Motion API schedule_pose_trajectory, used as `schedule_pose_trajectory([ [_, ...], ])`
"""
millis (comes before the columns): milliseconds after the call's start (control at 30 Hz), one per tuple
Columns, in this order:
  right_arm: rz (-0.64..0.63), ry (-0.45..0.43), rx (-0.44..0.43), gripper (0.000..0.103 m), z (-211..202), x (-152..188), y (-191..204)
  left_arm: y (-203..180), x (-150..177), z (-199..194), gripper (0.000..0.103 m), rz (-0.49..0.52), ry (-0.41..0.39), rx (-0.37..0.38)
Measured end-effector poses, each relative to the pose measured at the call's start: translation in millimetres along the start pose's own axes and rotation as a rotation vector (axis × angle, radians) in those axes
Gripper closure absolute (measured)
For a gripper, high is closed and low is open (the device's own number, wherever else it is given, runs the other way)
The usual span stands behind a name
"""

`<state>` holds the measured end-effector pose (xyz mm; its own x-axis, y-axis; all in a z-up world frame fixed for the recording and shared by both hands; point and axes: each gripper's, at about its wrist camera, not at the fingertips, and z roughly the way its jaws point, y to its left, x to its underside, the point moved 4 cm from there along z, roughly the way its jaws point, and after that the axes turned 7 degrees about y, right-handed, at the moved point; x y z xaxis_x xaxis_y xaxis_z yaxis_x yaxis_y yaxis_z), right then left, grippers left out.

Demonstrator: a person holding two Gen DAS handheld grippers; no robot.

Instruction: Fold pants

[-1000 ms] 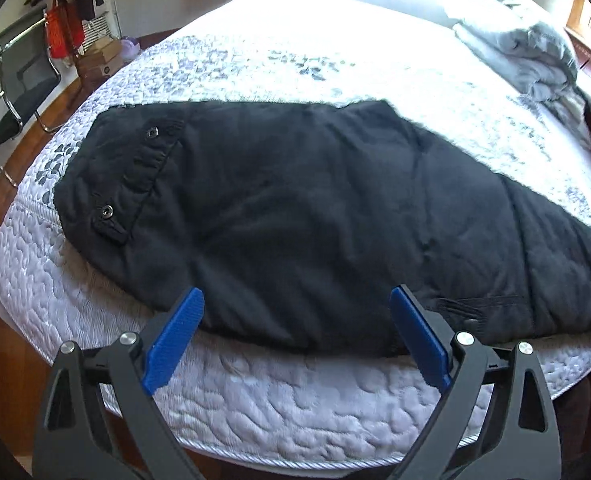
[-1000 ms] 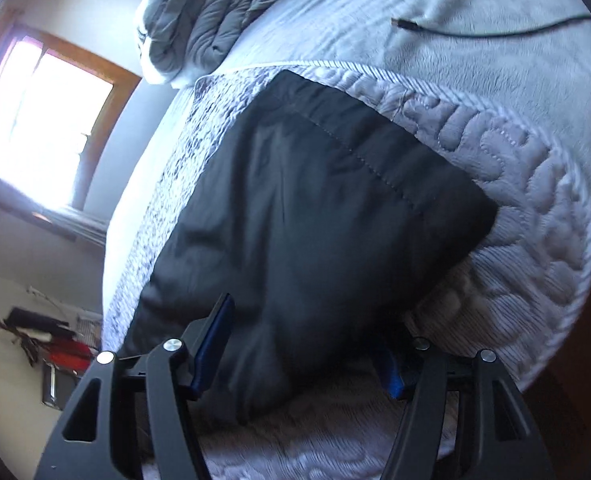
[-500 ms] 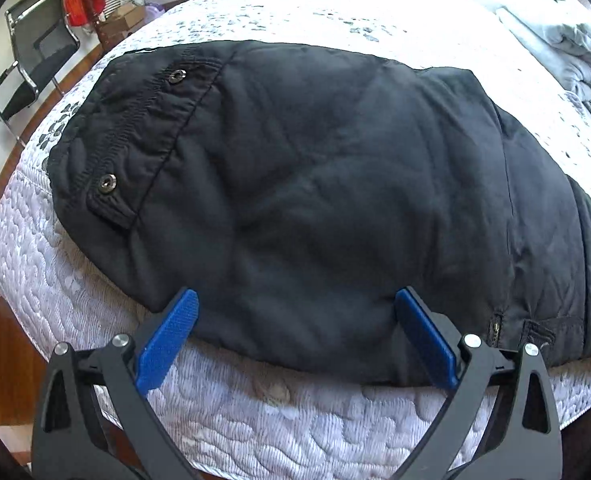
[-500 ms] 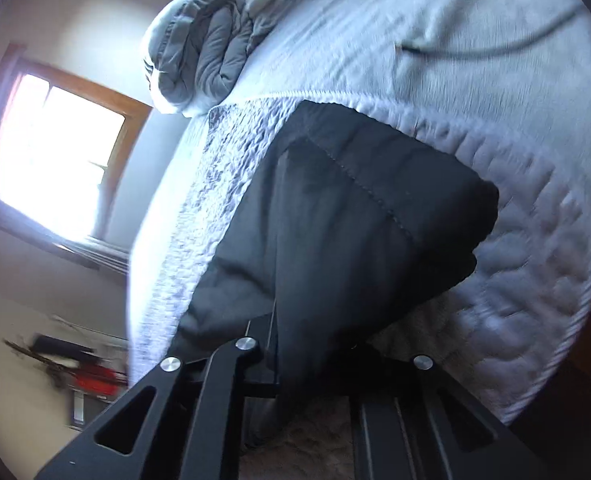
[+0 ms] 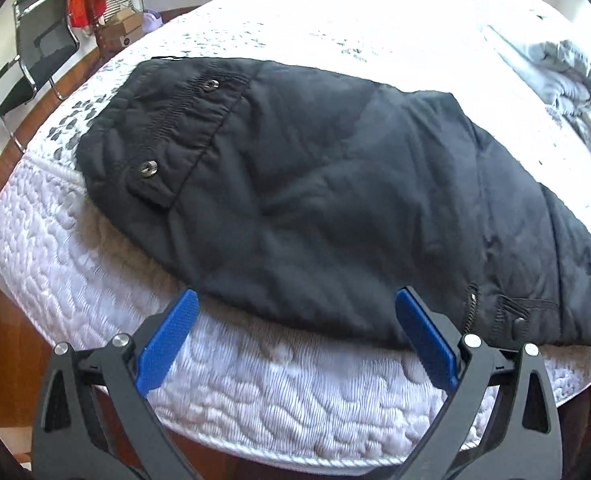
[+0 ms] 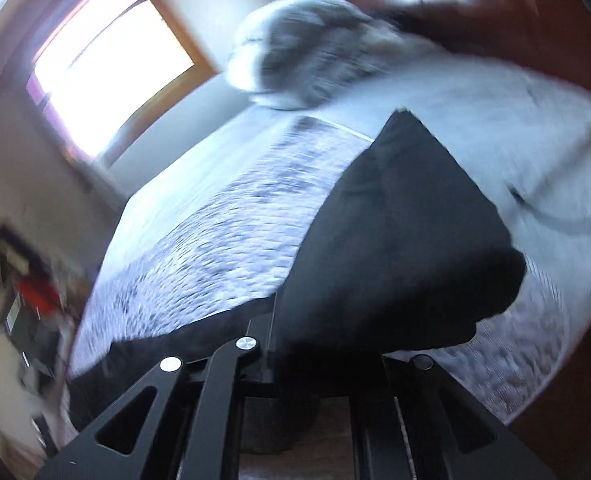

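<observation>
Right gripper [image 6: 319, 356] clenched on black pants [image 5: 335, 208] hem, lifting for first fold. Left gripper [image 5: 295, 336] gaped, unloaded, near side edge; must pinch next.

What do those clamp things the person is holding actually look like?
Each is a black plastic two-finger clamp. The left gripper has angular black arms with triangular cut-outs, round silver bolts at the joints, and flat, ribbed bright blue pads on the fingers. The right gripper shows the same black arms and silver bolts; its pads are hidden. No cables or sleeves show.
</observation>
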<state>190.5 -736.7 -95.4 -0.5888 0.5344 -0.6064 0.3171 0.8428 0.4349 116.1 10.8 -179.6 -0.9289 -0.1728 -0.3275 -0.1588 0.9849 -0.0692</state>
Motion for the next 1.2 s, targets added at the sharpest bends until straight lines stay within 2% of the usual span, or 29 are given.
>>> schedule_pose_trajectory([
  [100,-0.184,0.003,-0.006,0.094,0,6,70,10,9,-9,0.004,-0.023,-0.005,0.032],
  [200,-0.309,0.039,-0.025,0.094,9,22,125,27,17,-19,0.004,-0.047,-0.023,0.045],
  [400,-0.472,0.153,-0.046,0.094,51,70,203,40,11,-25,0.004,-0.119,-0.035,0.078],
  [500,-0.571,0.216,0.015,0.094,80,103,228,46,10,-27,0.004,-0.156,-0.039,0.1],
  [633,-0.664,0.273,0.084,0.094,112,141,241,54,11,-26,0.004,-0.183,-0.035,0.116],
  [867,-0.817,0.257,0.19,0.093,134,187,263,59,15,-21,0.004,-0.21,-0.022,0.128],
  [933,-0.835,0.266,0.181,0.08,139,197,267,59,16,-17,0.004,-0.223,-0.01,0.14],
  [967,-0.837,0.282,0.161,0.065,140,201,268,59,16,-16,0.004,-0.227,-0.004,0.145],
  [1000,-0.836,0.306,0.117,0.051,140,207,269,58,16,-13,0.004,-0.23,0.005,0.15],
  [1067,-0.829,0.333,0.018,0.038,132,213,271,57,17,-11,0.004,-0.227,0.013,0.154],
  [1100,-0.821,0.339,-0.045,0.032,124,215,271,56,18,-11,0.004,-0.223,0.015,0.153],
  [1167,-0.783,0.33,-0.132,0.031,110,212,270,56,18,-9,0.004,-0.222,0.016,0.152],
  [1200,-0.73,0.326,-0.204,0.031,99,206,268,56,18,-8,0.004,-0.226,0.018,0.155],
])
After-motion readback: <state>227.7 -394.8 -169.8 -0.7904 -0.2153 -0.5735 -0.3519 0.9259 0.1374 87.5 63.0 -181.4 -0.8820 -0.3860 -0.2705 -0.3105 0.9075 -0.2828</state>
